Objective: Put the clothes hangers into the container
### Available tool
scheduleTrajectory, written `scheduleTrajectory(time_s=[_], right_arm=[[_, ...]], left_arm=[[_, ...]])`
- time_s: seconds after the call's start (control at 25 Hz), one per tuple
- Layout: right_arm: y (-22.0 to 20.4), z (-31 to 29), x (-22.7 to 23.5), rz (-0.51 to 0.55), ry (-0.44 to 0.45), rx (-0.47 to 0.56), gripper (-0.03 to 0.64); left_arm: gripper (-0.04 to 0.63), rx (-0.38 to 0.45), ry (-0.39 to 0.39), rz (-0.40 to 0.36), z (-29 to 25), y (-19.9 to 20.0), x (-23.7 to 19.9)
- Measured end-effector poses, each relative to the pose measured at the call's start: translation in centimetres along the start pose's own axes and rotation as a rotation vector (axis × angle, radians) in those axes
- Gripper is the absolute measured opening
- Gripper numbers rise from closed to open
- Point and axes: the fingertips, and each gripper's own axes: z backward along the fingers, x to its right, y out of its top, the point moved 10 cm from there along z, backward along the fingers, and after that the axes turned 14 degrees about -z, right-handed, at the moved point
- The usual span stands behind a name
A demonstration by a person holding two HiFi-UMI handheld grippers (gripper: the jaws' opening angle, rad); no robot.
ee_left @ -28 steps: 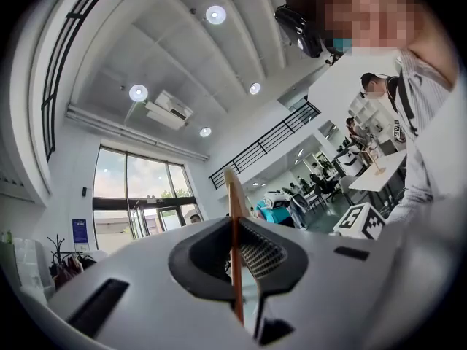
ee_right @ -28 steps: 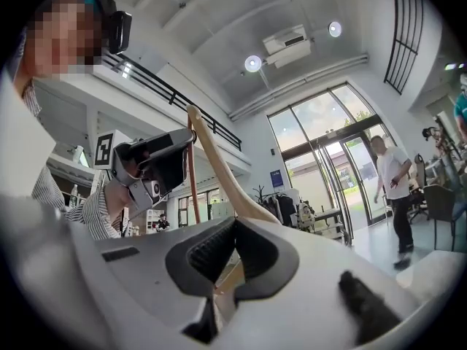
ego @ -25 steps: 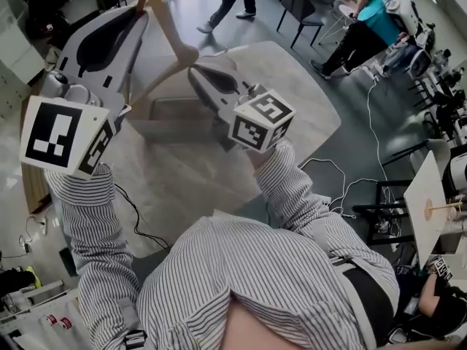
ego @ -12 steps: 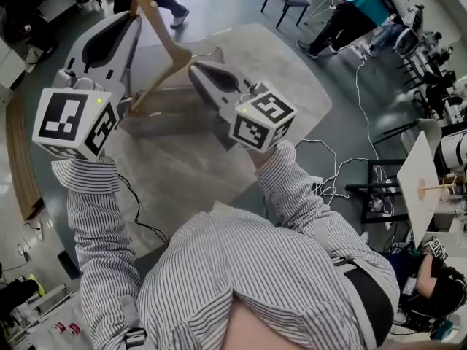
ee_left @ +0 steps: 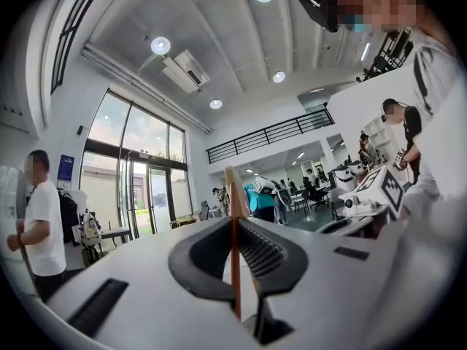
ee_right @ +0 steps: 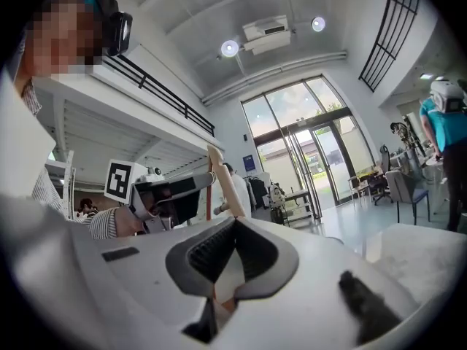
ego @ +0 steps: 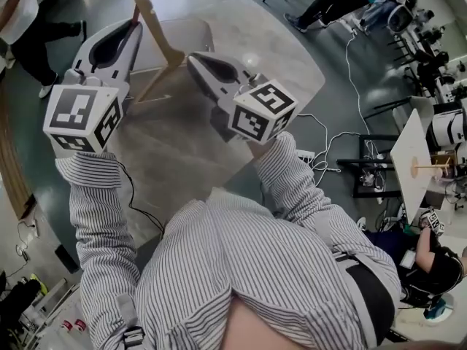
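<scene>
**Wooden clothes hanger** (ego: 160, 39), held by both tools over the boxy grey container (ego: 191, 33) on the floor mat (ego: 281, 60). Its broad, pale arm slants from the upper-left tip down to the bend. The left hand-held gripper (ego: 134, 26) is clenched on that arm, and the right hand-held gripper (ego: 192, 57) grasps the bend. The hook cannot be made out, and the container is partly hidden.

I'm in a big open lab hall: high ceiling with round lights (ee_left: 161, 46), tall glass doors (ee_right: 314, 162), mezzanine railing (ee_left: 270, 133), floor cables (ego: 330, 150), office chair (ee_right: 406, 188), people working at equipment benches.
</scene>
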Motion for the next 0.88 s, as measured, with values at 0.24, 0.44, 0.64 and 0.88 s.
scheduleTrajectory(time_s=[0.24, 0.44, 0.64, 0.88], right_arm=[[-0.7, 0.7, 1.3, -0.042, -0.028, 0.016, 0.014], [-1.4, 1.2, 1.9, -0.057, -0.049, 0.007, 0.015], [-2.1, 2.5, 2.9, -0.101, -0.048, 0.032, 0.014], [-3.2, 3.8, 3.5, -0.130, -0.081, 0.010, 0.015]], left_arm=[[0.034, -0.040, -0.071, -0.003, -1.0, -1.6, 2.5], [0.034, -0.071, -0.113, -0.008, -0.9, -2.2, 4.7], [0.034, -0.119, -0.154, 0.004, -0.9, -3.1, 6.8], [0.038, -0.164, -0.227, -0.033, -1.3, -3.9, 10.3]])
